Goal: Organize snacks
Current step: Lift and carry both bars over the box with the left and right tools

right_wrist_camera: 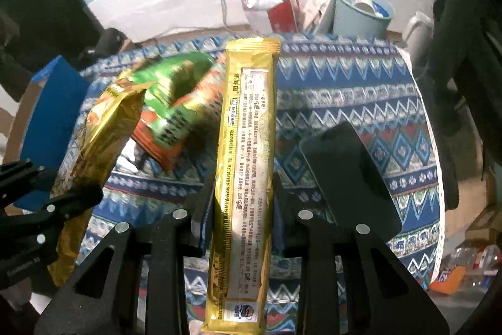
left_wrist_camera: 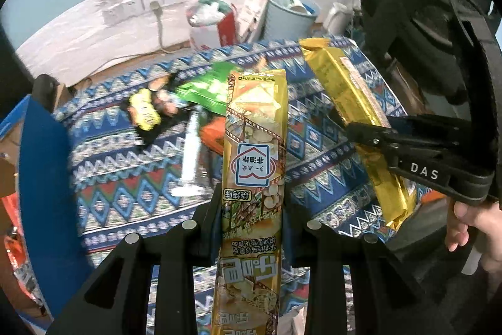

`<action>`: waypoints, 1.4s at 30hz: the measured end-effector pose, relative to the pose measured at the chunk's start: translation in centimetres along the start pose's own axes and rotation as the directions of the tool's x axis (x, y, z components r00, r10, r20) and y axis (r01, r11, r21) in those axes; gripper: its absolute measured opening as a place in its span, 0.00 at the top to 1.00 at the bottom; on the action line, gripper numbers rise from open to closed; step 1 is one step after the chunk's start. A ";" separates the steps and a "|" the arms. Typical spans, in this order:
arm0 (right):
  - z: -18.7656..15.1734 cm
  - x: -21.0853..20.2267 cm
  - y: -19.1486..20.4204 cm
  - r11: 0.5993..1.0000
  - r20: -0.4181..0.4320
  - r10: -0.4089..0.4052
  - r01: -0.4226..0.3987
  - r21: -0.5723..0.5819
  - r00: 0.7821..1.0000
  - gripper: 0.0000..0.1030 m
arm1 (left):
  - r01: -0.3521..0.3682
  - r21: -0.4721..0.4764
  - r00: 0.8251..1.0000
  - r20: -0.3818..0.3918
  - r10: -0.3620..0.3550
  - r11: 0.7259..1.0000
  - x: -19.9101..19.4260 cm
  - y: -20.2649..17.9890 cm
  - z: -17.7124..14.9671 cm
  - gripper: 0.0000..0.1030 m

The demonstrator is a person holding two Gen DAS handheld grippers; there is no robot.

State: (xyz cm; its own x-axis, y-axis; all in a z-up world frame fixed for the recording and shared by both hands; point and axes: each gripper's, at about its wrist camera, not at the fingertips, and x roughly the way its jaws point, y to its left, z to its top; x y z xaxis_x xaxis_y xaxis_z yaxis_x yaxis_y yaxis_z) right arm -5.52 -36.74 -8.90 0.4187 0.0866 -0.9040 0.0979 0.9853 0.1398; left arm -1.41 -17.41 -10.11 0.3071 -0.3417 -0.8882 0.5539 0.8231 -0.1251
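The left gripper [left_wrist_camera: 251,209] is clamping a long, glossy chip packet [left_wrist_camera: 255,153] printed with a film-strip pattern, its jaws closed tight on the crinkled foil. The right gripper [right_wrist_camera: 243,203] is pinching a slim gold snack packet [right_wrist_camera: 246,146] the same way, fine print and a pale seam strip facing the camera. Both packets are hanging lifted above a table draped in a woven-look patterned cloth [left_wrist_camera: 125,178] of blue, red and white zigzags and diamonds. On the cloth beyond are lying a green packet [left_wrist_camera: 207,90], an orange packet [left_wrist_camera: 213,134] and a small yellow packet [left_wrist_camera: 144,112], blurred. Behind, a pale blue bucket [left_wrist_camera: 288,18] is standing near white wall sockets [left_wrist_camera: 141,3].
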 end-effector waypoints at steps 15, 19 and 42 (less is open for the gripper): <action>3.2 -1.7 6.7 0.993 0.059 0.062 -0.056 -0.100 0.996 0.72 | -0.069 -0.131 0.993 0.085 0.081 0.989 -5.2 7.3 -0.9 0.70; 3.9 -1.8 9.0 0.989 0.063 0.080 -0.071 -0.132 0.995 0.72 | -0.088 -0.157 0.989 0.101 0.105 0.984 -6.5 9.0 -1.3 0.70; 7.3 -1.6 20.4 0.953 0.064 0.199 -0.178 -0.247 0.978 0.72 | -0.140 -0.317 0.971 0.142 0.193 0.938 -10.9 17.9 -3.9 0.70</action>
State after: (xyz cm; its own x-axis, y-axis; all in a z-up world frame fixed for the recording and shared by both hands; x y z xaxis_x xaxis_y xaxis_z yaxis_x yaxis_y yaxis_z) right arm 2.37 -17.85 -1.68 0.4870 0.2716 -0.8301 -0.2038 0.9595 0.1944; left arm 2.11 2.82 -4.45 0.5151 -0.2378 -0.8235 0.2314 0.9636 -0.1336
